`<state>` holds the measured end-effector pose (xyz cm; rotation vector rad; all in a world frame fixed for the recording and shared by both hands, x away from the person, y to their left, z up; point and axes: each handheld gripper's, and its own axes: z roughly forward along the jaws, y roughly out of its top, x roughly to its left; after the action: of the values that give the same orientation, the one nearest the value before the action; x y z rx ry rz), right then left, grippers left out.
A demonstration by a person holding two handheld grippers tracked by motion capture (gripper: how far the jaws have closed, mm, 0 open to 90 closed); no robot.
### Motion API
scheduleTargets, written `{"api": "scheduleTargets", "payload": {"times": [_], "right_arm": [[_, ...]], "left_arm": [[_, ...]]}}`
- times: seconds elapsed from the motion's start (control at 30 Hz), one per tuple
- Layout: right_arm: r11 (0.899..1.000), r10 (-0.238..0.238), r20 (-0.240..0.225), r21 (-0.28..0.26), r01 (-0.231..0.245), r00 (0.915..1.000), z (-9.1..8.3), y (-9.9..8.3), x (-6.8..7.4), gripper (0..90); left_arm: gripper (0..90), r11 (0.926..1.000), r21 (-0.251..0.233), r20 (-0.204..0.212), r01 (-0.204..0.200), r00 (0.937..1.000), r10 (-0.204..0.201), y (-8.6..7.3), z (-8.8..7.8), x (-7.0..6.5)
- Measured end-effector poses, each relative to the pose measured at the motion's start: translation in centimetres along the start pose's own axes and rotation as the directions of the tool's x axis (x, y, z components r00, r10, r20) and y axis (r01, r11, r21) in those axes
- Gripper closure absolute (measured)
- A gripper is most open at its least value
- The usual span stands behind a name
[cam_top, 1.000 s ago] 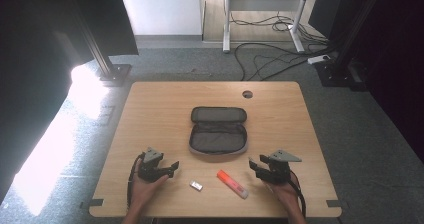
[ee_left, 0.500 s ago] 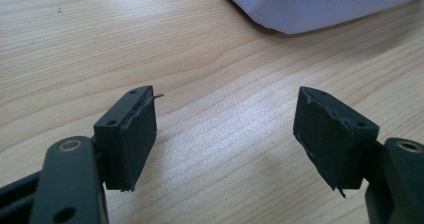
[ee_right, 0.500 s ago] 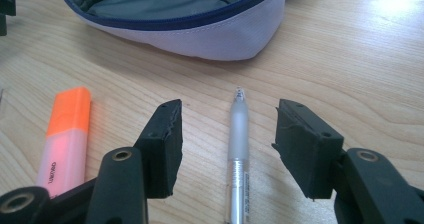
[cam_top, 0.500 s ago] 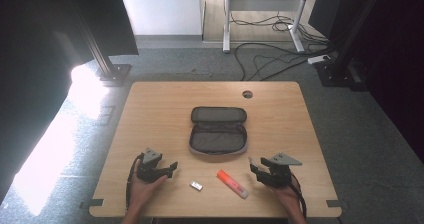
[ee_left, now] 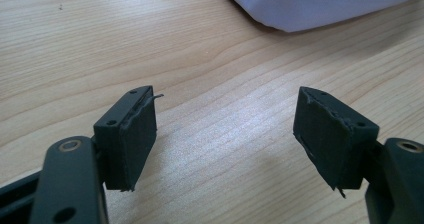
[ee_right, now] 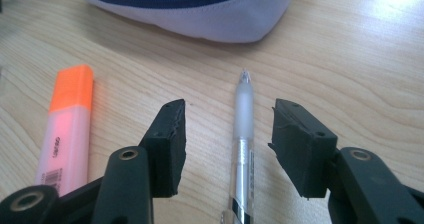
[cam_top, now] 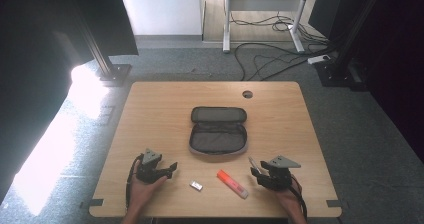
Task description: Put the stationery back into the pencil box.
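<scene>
Wooden table [cam_top: 150, 114] with grey carpet all round, so a pretty plain setup. Right claw [ee_right: 227, 134] sits low over a pen [ee_right: 242, 129] that lies flat between its jaws; they've just been closing in but aren't touching it. Orange marker [ee_right: 70, 121] lies just beside, open pouch [cam_top: 218, 131] behind. Left claw [ee_left: 225, 129] is spread wide over bare wood, nothing in it.

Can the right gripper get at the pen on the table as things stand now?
Probably yes. The pen lies on the table between the jaws of the right gripper, which have just been closing and do not yet press on it. The orange highlighter lies apart to one side, so nothing blocks it.
</scene>
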<state>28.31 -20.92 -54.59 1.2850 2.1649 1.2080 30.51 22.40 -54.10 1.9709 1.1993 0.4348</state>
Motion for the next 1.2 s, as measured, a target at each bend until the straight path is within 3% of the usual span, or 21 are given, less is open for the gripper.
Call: {"api": "scheduleTargets", "payload": {"times": [0.4,0.6,1.0,1.2], "right_arm": [[0.999,-0.012,0.026,0.054,0.01,0.9996,0.46,-0.35,-0.04,57.9],[0.998,-0.011,0.041,0.067,0.009,0.9991,0.41,-0.35,-0.1,61.9],[0.995,-0.053,0.081,0.09,0.045,0.9953,0.39,-0.31,0.12,70.4],[0.995,-0.041,0.084,0.093,0.034,0.9956,0.31,-0.29,-0.08,77.3]], "left_arm": [[26.0,1.0,0.008,-0.01,0.001,1.0,-0.001,-0.09,0.03,0.14],[26.0,0.9997,0.0,0.006,0.024,0.9997,-0.024,0.0,-0.21,0.3],[26.0,0.9996,0.014,0.018,0.024,0.9995,-0.024,-0.04,-0.07,0.19],[26.1,0.9995,0.019,0.017,0.026,0.9995,-0.026,-0.1,0.0,0.24]]}}
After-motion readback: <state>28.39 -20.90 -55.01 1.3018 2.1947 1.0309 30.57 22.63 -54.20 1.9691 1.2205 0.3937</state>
